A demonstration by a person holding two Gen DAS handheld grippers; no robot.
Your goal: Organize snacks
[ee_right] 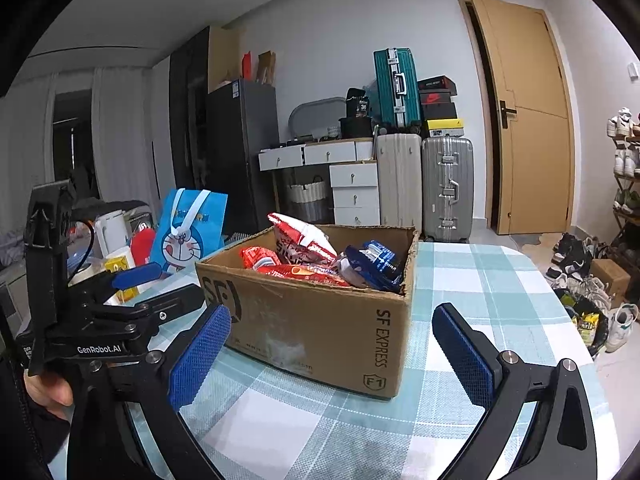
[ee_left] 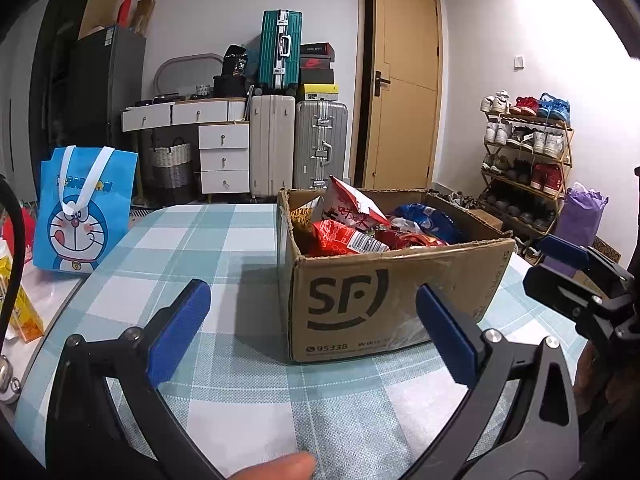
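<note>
A brown SF cardboard box [ee_left: 384, 300] [ee_right: 320, 328] stands on the checked tablecloth. It holds several snack packets: red ones [ee_left: 344, 236] [ee_right: 296, 270], a red-and-white bag [ee_left: 352, 204] [ee_right: 304, 238] sticking up, and a blue one [ee_left: 428, 220] [ee_right: 372, 262]. My left gripper [ee_left: 312, 332] is open and empty, just in front of the box. My right gripper [ee_right: 332, 356] is open and empty, near the box's front corner. Each gripper shows in the other's view: the right one [ee_left: 576, 276], the left one [ee_right: 120, 296].
A blue Doraemon bag [ee_left: 84, 212] [ee_right: 190, 230] stands at the table's left. A yellow carton [ee_left: 20, 304] [ee_right: 120, 276], a white kettle [ee_right: 112, 232] and a red item lie beyond it. Suitcases [ee_left: 320, 144], drawers, a door and a shoe rack [ee_left: 524, 160] fill the room behind.
</note>
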